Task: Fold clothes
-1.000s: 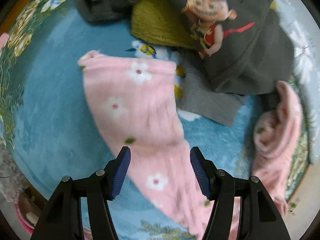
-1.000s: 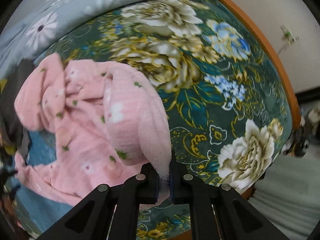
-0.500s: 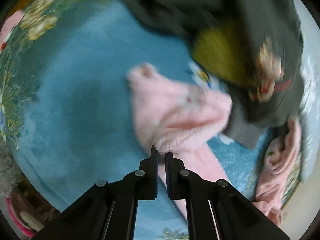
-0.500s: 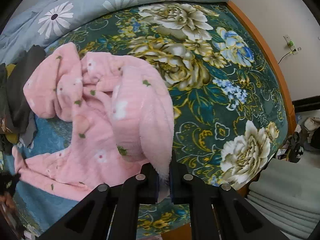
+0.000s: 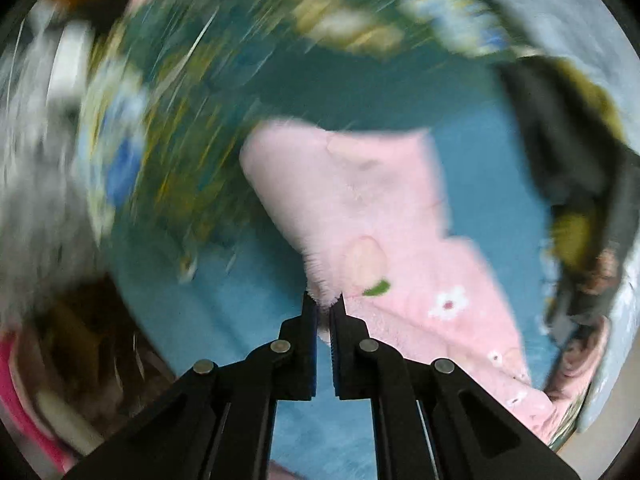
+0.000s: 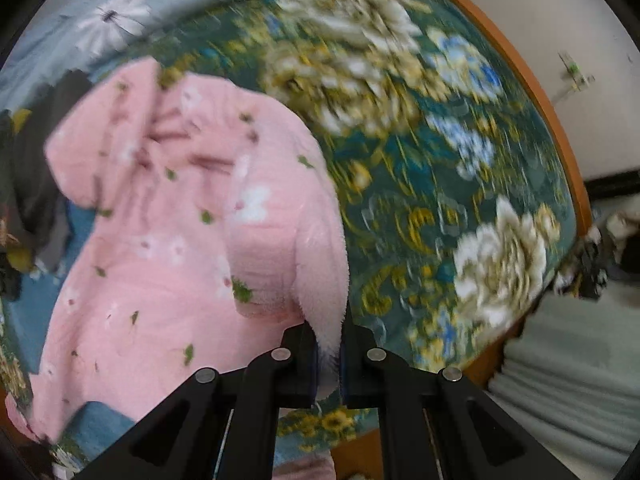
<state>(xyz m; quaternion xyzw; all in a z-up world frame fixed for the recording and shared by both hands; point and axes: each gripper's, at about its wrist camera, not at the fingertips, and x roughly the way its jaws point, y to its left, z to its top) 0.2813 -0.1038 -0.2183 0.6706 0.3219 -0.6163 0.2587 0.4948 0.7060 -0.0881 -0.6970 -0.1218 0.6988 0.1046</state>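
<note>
A pink fleece garment with small white flowers lies on the blue and green flowered bedspread. My left gripper is shut on one fuzzy edge of it and holds that part lifted. In the right wrist view the same pink garment hangs in folds, and my right gripper is shut on another edge of it. Both views are blurred by motion.
A heap of dark grey and yellow clothes lies to the right in the left wrist view. The bed's orange wooden rim and a pale wall are beyond the bedspread. Grey-blue daisy bedding lies at the far side.
My left gripper closed on the pink garment's edge and has lifted and swung it, so the view has turned. My right gripper keeps its hold and has shifted a little.
</note>
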